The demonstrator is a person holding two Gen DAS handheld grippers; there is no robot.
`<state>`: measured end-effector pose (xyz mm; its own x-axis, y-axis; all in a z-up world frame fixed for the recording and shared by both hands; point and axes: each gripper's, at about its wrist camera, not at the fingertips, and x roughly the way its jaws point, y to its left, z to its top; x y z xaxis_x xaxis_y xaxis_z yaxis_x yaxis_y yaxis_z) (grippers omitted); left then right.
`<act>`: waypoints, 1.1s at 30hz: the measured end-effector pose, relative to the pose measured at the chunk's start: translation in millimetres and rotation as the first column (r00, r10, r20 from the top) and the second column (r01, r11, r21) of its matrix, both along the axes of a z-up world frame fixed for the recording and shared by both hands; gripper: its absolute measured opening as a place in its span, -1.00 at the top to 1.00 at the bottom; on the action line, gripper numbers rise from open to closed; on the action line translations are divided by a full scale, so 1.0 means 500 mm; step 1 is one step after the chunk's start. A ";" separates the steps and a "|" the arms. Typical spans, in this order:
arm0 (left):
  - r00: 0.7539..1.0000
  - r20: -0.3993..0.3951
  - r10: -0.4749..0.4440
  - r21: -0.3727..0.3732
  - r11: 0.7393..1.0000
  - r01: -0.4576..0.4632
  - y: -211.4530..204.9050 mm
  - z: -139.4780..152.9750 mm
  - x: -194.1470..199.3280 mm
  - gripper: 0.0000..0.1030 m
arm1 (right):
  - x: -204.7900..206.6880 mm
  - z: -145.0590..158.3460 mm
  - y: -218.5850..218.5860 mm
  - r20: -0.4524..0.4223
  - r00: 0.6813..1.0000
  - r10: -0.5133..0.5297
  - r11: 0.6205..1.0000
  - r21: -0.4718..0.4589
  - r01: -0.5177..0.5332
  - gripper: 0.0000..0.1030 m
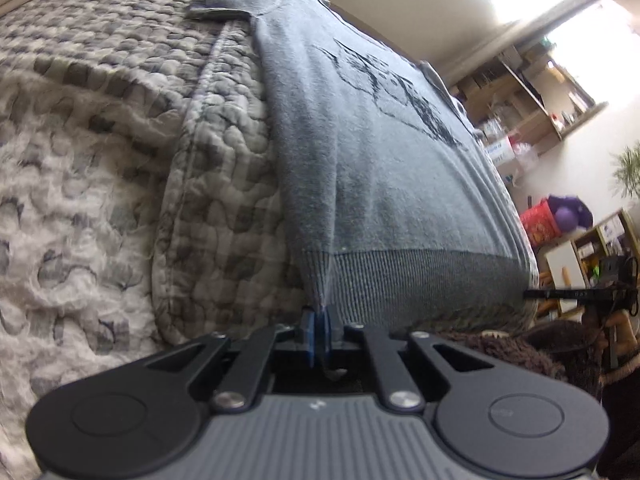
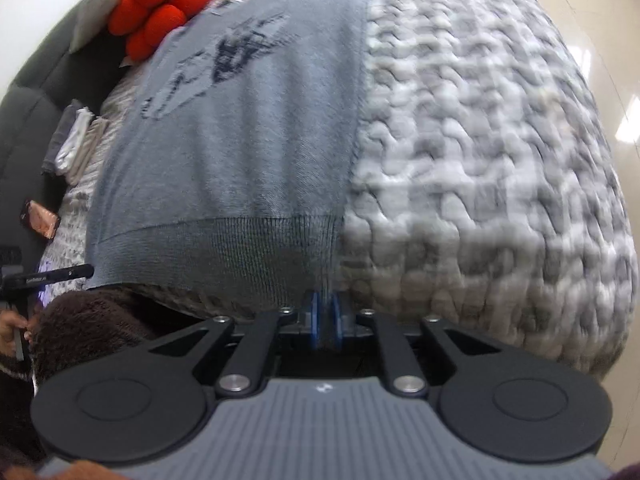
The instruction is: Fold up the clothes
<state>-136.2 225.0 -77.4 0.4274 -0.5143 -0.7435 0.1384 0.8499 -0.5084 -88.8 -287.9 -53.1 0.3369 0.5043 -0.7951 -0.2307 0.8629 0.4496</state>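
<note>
Sweater (image 2: 240, 152), quilt (image 2: 480, 160), orange cushion (image 2: 164, 8), folded clothes (image 2: 74, 140)

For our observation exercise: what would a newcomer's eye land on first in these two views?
A grey knit sweater with a dark printed figure lies spread flat on a quilted bedspread. Each hand-held gripper, left and right, pinches a corner of its ribbed hem. Bright orange-red cushions sit near the sweater's far end.

Bedroom surroundings, as I see them from both wrists

My quilted bedspread (image 1: 100, 128) fills 9 o'clock; wooden shelves (image 1: 532, 108) and a bright window (image 1: 600, 40) sit at 2 o'clock; glossy pale floor (image 2: 600, 40) lies at 2 o'clock, right view.
</note>
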 end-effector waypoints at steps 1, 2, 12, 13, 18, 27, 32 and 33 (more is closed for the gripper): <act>1.000 0.007 -0.008 0.032 0.999 0.008 -0.003 0.008 0.002 0.84 | 0.003 0.006 -0.004 0.013 1.000 0.010 1.000 0.014 -0.010 0.64; 1.000 0.019 -0.014 0.061 0.998 0.013 -0.004 0.017 0.004 0.72 | 0.005 0.012 -0.008 0.023 1.000 0.017 0.999 0.029 -0.018 0.53; 0.988 0.151 0.016 0.100 0.994 -0.031 -0.006 0.090 0.090 0.21 | 0.075 0.040 -0.037 0.120 0.992 -0.044 0.999 0.034 0.040 0.00; 0.987 0.160 0.019 0.100 0.994 -0.035 -0.011 0.096 0.102 0.21 | 0.084 0.039 -0.041 0.122 0.991 -0.055 0.998 0.040 0.050 0.00; 0.981 0.191 0.015 0.088 0.996 -0.033 -0.046 0.114 0.162 0.19 | 0.128 0.039 -0.070 0.126 0.986 -0.107 0.993 0.065 0.099 0.00; 0.976 0.217 0.019 0.081 0.996 -0.038 -0.124 0.110 0.297 0.21 | 0.214 0.031 -0.124 0.160 0.966 -0.204 0.975 0.123 0.186 0.00; 0.974 0.226 0.011 0.046 0.999 -0.022 -0.189 0.104 0.375 0.23 | 0.270 0.014 -0.154 0.180 0.950 -0.256 0.960 0.160 0.229 0.00; 0.973 0.229 0.007 0.041 0.999 -0.017 -0.206 0.103 0.391 0.23 | 0.281 0.011 -0.159 0.183 0.947 -0.265 0.957 0.174 0.234 0.00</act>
